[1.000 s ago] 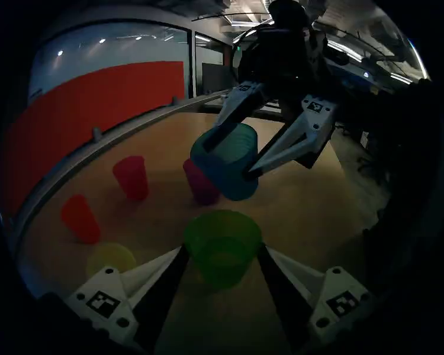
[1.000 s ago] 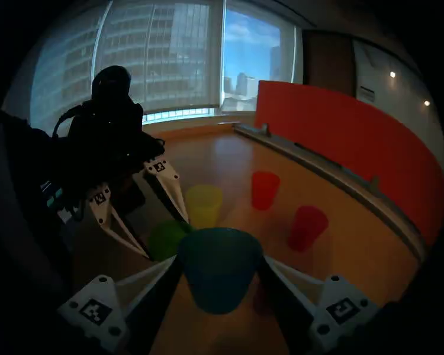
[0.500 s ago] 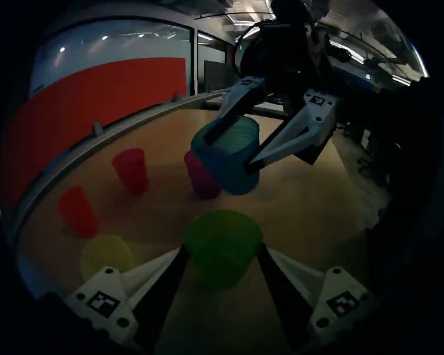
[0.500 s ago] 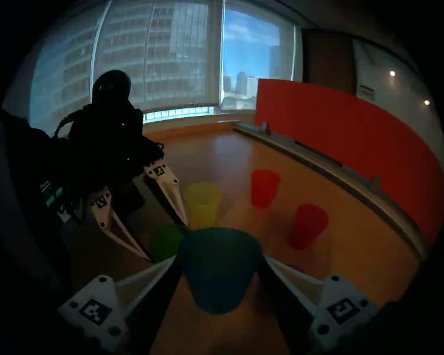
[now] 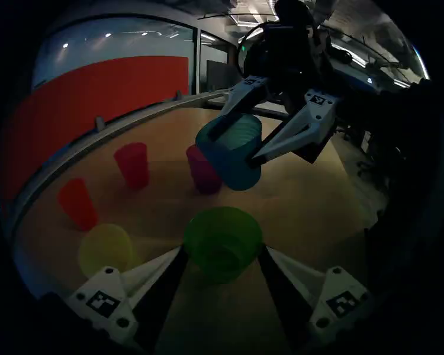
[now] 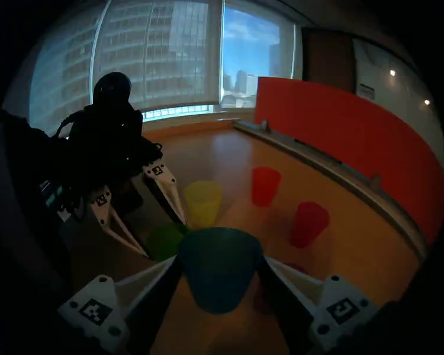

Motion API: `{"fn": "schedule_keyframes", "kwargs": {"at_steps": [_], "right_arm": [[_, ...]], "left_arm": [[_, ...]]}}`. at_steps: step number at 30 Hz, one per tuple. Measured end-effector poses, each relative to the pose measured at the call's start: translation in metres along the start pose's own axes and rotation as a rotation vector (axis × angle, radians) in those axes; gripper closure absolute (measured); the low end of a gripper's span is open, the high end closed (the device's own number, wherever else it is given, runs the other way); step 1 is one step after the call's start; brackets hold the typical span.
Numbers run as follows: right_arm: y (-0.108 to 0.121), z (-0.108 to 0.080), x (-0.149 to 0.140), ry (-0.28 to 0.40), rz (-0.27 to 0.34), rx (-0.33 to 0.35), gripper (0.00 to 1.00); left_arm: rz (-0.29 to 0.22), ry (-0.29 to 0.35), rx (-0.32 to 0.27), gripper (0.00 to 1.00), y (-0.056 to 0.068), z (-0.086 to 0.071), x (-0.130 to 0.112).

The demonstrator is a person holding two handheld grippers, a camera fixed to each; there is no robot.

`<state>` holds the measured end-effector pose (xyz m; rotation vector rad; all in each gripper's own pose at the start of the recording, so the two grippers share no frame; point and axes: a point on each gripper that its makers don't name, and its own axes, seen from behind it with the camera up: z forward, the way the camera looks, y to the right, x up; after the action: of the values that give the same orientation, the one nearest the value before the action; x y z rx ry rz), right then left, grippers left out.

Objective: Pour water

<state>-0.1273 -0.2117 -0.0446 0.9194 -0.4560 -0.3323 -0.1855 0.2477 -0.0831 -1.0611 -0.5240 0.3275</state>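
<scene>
In the left gripper view my left gripper [image 5: 222,260] is shut on a green cup [image 5: 222,242], held upright just above the wooden table [image 5: 305,201]. Beyond it my right gripper [image 5: 237,151] is shut on a blue cup [image 5: 231,152], tilted with its mouth facing the camera, raised above and behind the green cup. In the right gripper view the blue cup [image 6: 219,267] sits between my right gripper's [image 6: 219,269] fingers, and the green cup [image 6: 164,239] shows to its left between the left gripper's white fingers [image 6: 164,192].
On the table stand a yellow cup [image 5: 106,249], a red cup [image 5: 78,203], a pink-red cup [image 5: 133,165] and a magenta cup [image 5: 203,170]. A raised rail [image 5: 121,124] and an orange wall panel [image 5: 86,100] border the table's far side. Large windows [image 6: 163,59] lie behind the person.
The blue cup in my right gripper has risen slightly and shifted a little right in the left gripper view. The green cup has stayed in place in my left gripper.
</scene>
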Motion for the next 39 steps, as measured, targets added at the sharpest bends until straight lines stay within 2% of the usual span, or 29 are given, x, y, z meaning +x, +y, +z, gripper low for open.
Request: {"fn": "schedule_keyframes", "kwargs": {"at_steps": [8, 17, 26, 39], "right_arm": [[-0.001, -0.001, -0.001, -0.002, 0.001, -0.004, 0.11], [-0.003, 0.0, -0.011, -0.014, 0.009, -0.005, 0.1], [-0.006, 0.001, -0.027, -0.03, 0.011, -0.006, 0.1], [-0.012, 0.006, -0.054, -0.057, 0.009, -0.011, 0.11]], "left_arm": [[-0.001, -0.001, 0.001, 0.16, -0.002, 0.0, 0.0], [0.027, -0.012, 0.018, 0.13, -0.003, 0.001, -0.003], [-0.03, -0.002, 0.012, 0.11, -0.003, -0.002, -0.002], [-0.04, -0.02, 0.028, 0.11, -0.002, -0.012, -0.014]]}}
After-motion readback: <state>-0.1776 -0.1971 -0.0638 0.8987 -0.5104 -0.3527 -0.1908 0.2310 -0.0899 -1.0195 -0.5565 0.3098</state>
